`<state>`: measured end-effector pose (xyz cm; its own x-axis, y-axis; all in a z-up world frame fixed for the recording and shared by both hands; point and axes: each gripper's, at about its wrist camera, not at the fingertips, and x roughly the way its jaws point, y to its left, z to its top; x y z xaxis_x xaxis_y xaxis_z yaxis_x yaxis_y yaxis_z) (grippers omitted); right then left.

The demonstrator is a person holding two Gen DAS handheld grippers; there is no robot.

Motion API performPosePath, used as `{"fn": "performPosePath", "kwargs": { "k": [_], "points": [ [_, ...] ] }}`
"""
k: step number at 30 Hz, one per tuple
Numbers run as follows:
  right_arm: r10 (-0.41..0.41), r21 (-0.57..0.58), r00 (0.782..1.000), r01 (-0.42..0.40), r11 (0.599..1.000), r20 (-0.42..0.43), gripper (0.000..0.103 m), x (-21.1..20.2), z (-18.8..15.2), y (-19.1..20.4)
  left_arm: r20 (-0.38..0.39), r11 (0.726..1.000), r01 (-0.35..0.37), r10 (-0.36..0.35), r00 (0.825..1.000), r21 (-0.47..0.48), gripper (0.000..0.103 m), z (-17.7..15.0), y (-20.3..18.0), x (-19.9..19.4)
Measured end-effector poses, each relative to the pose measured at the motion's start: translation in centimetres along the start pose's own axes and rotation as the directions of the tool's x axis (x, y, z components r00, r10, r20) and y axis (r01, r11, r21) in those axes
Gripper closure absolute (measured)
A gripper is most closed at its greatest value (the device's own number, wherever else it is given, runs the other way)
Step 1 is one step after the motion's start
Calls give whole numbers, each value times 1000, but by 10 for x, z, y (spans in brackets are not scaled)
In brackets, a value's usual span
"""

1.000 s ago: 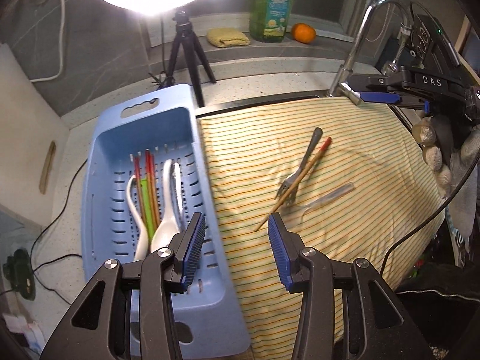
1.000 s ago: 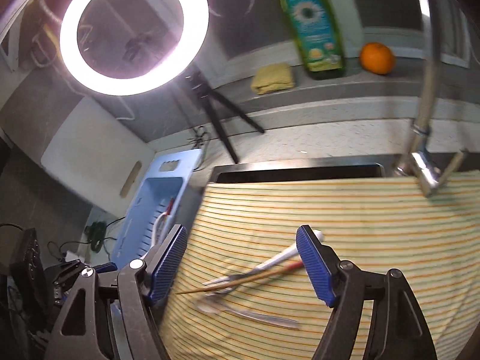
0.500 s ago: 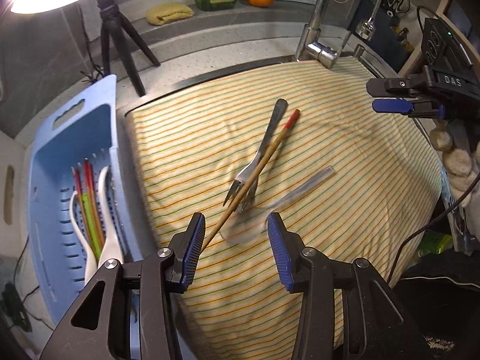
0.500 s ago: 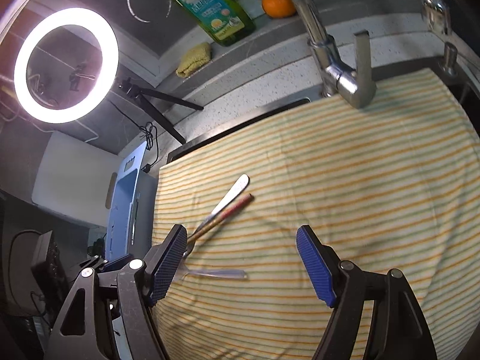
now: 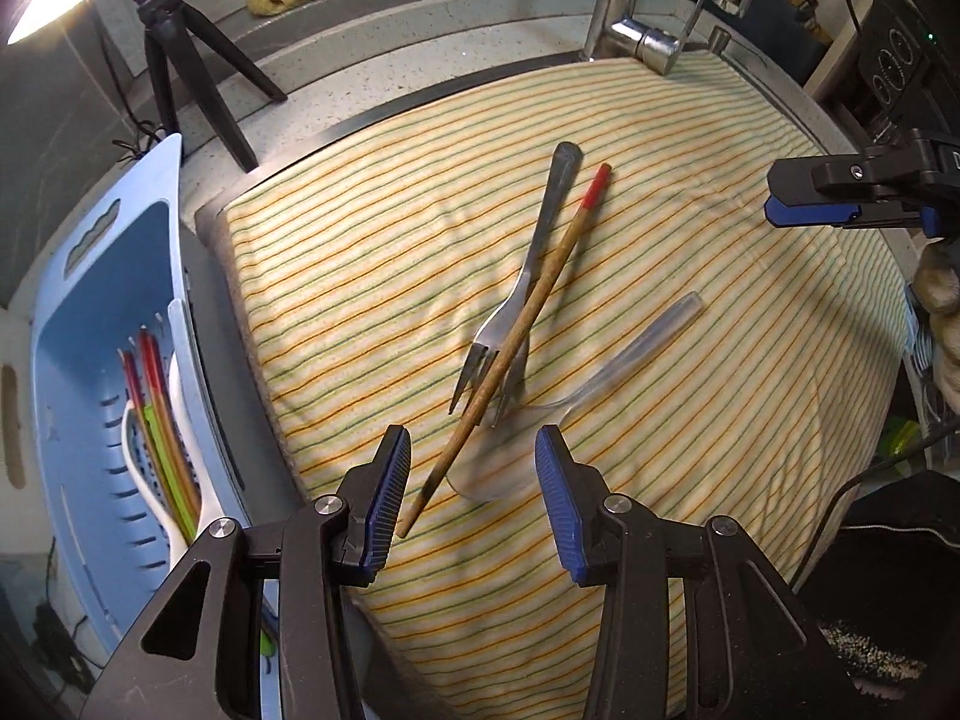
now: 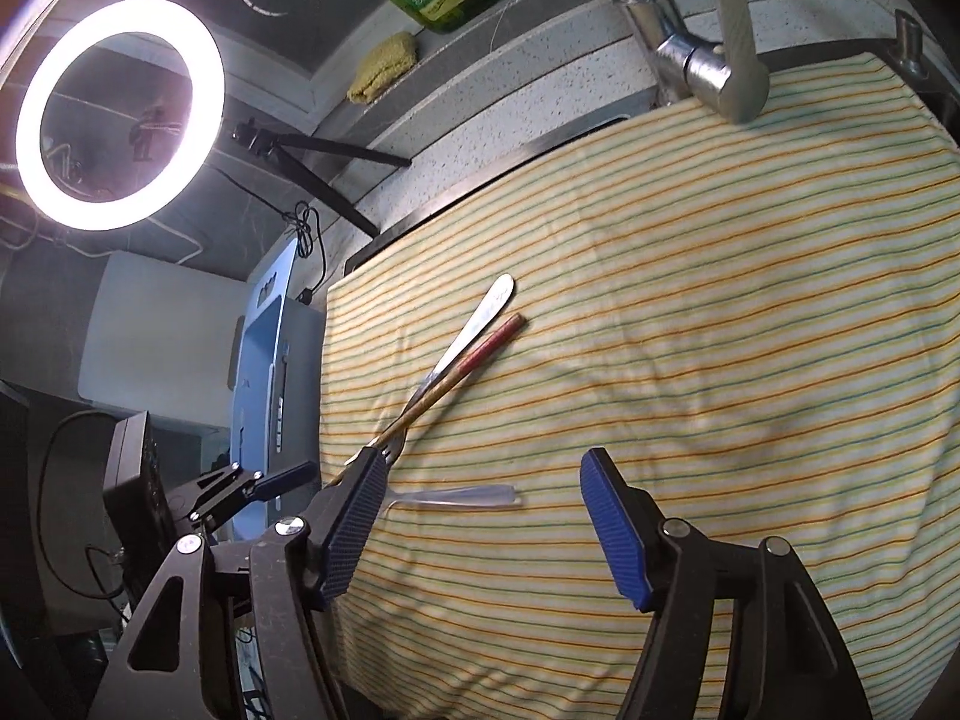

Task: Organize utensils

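While hovering, left gripper (image 5: 473,483): jaws apart over chopstick (image 5: 528,324) tip and clear spoon (image 5: 606,372)
Right gripper (image 6: 480,531): jaws closing, nothing between
Fork (image 5: 528,276): under chopstick

Chopstick (image 5: 528,324) across fork (image 5: 528,276) on cloth (image 5: 372,252), spoon (image 5: 588,384) alongside, basket (image 5: 78,396) left.

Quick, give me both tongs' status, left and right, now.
Left tongs: open, holding nothing; chopstick tip and clear spoon bowl lie between them.
Right tongs: closing, empty.
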<state>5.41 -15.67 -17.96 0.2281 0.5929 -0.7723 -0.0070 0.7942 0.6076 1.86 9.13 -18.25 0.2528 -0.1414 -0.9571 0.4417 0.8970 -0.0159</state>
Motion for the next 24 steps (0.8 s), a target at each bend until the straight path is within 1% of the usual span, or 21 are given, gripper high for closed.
{"fn": "performPosePath", "kwargs": {
  "k": [5,6,10,13,15,19,22,24],
  "points": [
    [30,17,998,-29,999,-50,53,13,-3,5,-27,999,3,-2,1000,38,63,2,-3,5],
    [36,21,998,-35,999,-57,54,15,-4,6,-33,999,6,-4,999,44,64,3,-4,6],
    [53,37,995,-50,998,-84,54,27,-6,9,-69,997,9,-4,998,71,64,8,-5,15],
    [48,30,994,-46,999,-96,54,31,-7,10,-97,996,15,-6,995,93,64,11,-6,22],
    [47,30,994,-44,999,-98,54,31,-7,9,-110,993,17,-4,994,114,68,11,-10,25],
    [46,43,994,-42,998,-97,54,31,-5,4,-123,988,70,-53,991,136,69,9,-22,23],
    [46,48,994,-42,998,-99,54,31,-3,0,-121,989,56,-39,992,139,69,10,-22,23],
    [50,51,994,-45,998,-101,54,31,-2,-1,-117,990,58,-43,992,127,69,13,-20,22]
  ]
}}
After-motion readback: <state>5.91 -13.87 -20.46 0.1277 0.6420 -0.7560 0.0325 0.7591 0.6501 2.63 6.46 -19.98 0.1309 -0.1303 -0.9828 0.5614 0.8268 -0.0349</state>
